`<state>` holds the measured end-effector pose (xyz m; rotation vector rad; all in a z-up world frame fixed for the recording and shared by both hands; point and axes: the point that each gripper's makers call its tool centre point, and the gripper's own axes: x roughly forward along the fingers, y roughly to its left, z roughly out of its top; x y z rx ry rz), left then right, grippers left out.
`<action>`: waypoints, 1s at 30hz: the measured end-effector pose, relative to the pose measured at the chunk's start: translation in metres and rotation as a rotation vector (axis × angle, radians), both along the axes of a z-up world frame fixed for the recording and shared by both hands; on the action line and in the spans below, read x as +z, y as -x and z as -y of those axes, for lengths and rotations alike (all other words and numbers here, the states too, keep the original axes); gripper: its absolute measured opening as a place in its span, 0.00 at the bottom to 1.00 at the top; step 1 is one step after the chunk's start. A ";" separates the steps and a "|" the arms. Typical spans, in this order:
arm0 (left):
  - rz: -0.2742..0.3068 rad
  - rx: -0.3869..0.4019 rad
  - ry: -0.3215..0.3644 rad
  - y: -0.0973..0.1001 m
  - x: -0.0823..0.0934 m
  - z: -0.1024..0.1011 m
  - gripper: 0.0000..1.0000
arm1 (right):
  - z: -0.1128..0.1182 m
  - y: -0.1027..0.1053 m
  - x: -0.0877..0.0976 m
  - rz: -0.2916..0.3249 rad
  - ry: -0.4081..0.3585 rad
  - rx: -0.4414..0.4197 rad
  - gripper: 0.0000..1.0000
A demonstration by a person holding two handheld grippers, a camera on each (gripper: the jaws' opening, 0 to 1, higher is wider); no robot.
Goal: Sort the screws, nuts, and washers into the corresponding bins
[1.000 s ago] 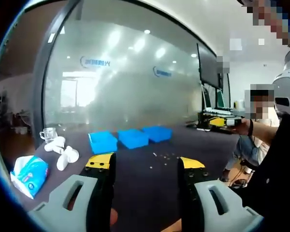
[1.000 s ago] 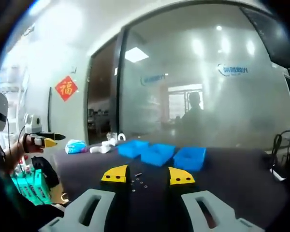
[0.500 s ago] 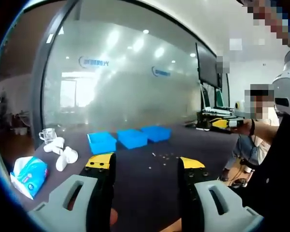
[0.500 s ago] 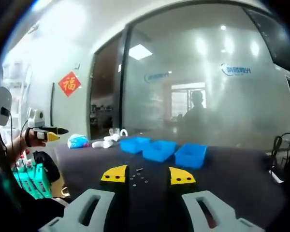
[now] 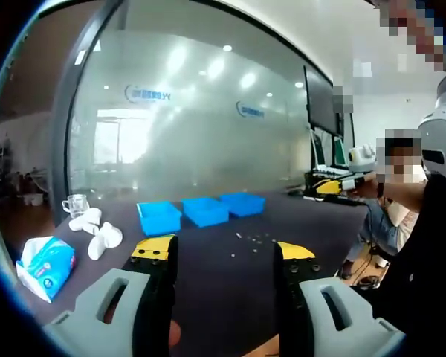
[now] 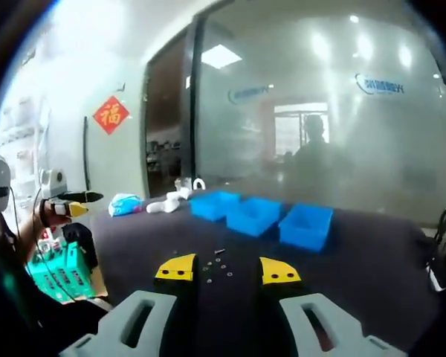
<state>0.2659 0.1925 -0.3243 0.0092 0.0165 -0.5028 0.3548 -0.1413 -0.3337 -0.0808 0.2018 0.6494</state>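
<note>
Across the dark tabletop (image 5: 215, 275) in the left gripper view, my left gripper (image 5: 223, 253) is spread, grasping nothing. Small hardware (image 5: 254, 240) lies scattered mid-tabletop, three blue bins (image 5: 202, 211) near the far edge.

From the right gripper view, my right gripper (image 6: 224, 268) is likewise released. Hardware (image 6: 217, 265) sits between its jaws, bins (image 6: 262, 217) beyond toward the far edge.

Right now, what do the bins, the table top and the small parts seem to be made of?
Bins: likely moulded plastic, uniform bright blue, matte, thin straight walls. Table top: looks like dark cloth or felt, dull with no reflections, though a matte board is possible. Small parts: probably metal, tiny pale specks with a slight glint; too small to be sure.
</note>
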 end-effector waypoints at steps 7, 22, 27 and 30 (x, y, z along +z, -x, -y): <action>-0.010 0.011 0.012 0.000 -0.006 -0.006 0.50 | -0.021 -0.018 -0.007 -0.045 0.072 0.039 0.26; -0.013 0.038 0.038 -0.002 -0.011 -0.027 0.50 | -0.085 -0.048 -0.032 -0.102 0.236 0.146 0.26; -0.015 0.048 0.051 -0.001 -0.015 -0.033 0.50 | -0.103 -0.049 -0.045 -0.128 0.299 0.159 0.26; -0.020 0.049 0.057 0.001 -0.017 -0.034 0.50 | -0.112 -0.055 -0.047 -0.134 0.330 0.171 0.26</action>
